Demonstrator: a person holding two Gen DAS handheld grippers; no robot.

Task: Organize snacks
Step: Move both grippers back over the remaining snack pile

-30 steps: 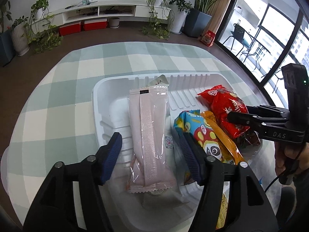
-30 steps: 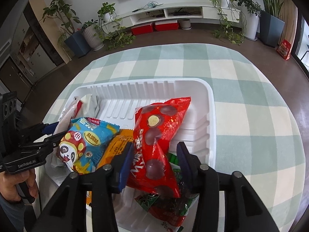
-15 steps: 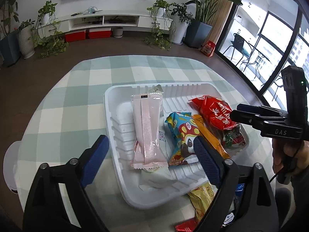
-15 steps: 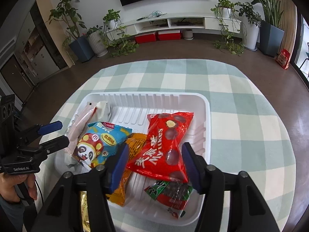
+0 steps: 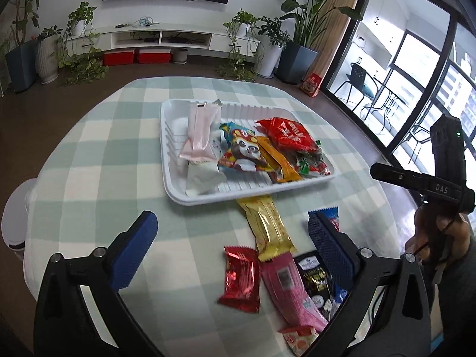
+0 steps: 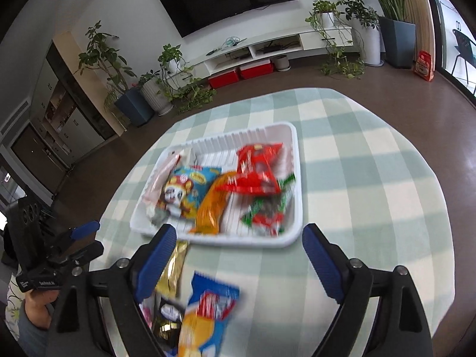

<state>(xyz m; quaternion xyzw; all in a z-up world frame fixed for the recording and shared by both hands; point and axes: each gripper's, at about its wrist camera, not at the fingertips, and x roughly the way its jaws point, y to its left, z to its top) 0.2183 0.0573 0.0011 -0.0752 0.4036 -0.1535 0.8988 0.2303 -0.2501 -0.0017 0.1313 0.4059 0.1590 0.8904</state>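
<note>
A white tray [image 5: 208, 200] on the checked cloth holds a pale pink packet [image 5: 199, 131], a blue panda packet [image 5: 241, 148], an orange packet [image 5: 276, 160], a red packet [image 5: 291, 134] and a green-red one [image 5: 309, 163]. My left gripper [image 5: 232, 220] hangs over the cloth in front of the tray, its jaws still opening with nothing between them. Below it lie a gold packet [image 5: 266, 226], a small red packet [image 5: 241, 276], a pink packet [image 5: 288, 288] and a black one [image 5: 315, 276]. My right gripper [image 6: 238, 233] is also opening and empty, above a blurred blue-orange packet [image 6: 208, 309].
The round table's edge curves close on both sides, with brown floor beyond. A white round object [image 5: 15, 214] stands low at the left. A hand [image 5: 431, 238] holds the right gripper at the far right of the left wrist view. Plants and a TV shelf line the far wall.
Both grippers have drawn back and up from the tray while their jaws widened. The pale pink and red packets stay lying in the tray. Loose packets on the near cloth have come into view.
</note>
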